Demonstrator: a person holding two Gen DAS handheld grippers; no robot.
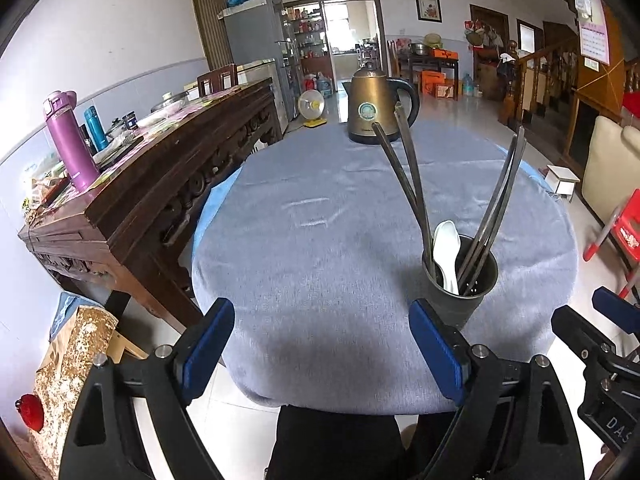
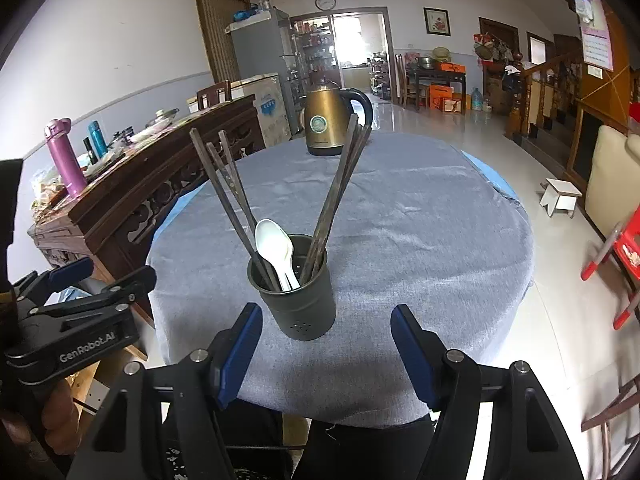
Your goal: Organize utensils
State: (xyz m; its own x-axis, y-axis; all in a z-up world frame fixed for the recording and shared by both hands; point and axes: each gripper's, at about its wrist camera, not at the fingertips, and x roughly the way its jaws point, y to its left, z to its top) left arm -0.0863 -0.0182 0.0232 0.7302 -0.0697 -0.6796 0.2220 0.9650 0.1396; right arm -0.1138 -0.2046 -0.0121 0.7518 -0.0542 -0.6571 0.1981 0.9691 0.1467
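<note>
A dark metal utensil holder [image 1: 460,292] [image 2: 298,312] stands upright on the round table's grey cloth [image 1: 320,220] [image 2: 420,240], near the front edge. Inside it, several long dark chopsticks [image 1: 404,176] [image 2: 340,184] fan out to both sides, and white plastic spoons [image 1: 446,248] [image 2: 274,248] sit between them. My left gripper [image 1: 320,312] is open over bare cloth, left of the holder. My right gripper [image 2: 326,314] is open just short of the holder, with nothing between its fingers. Each gripper shows at the edge of the other's view.
A bronze electric kettle [image 1: 372,108] [image 2: 326,120] stands at the table's far side. A carved wooden sideboard [image 1: 160,184] with a purple bottle [image 1: 70,140] runs along the left. A red stool [image 2: 624,256] and a white step stool [image 2: 560,196] are on the floor at right.
</note>
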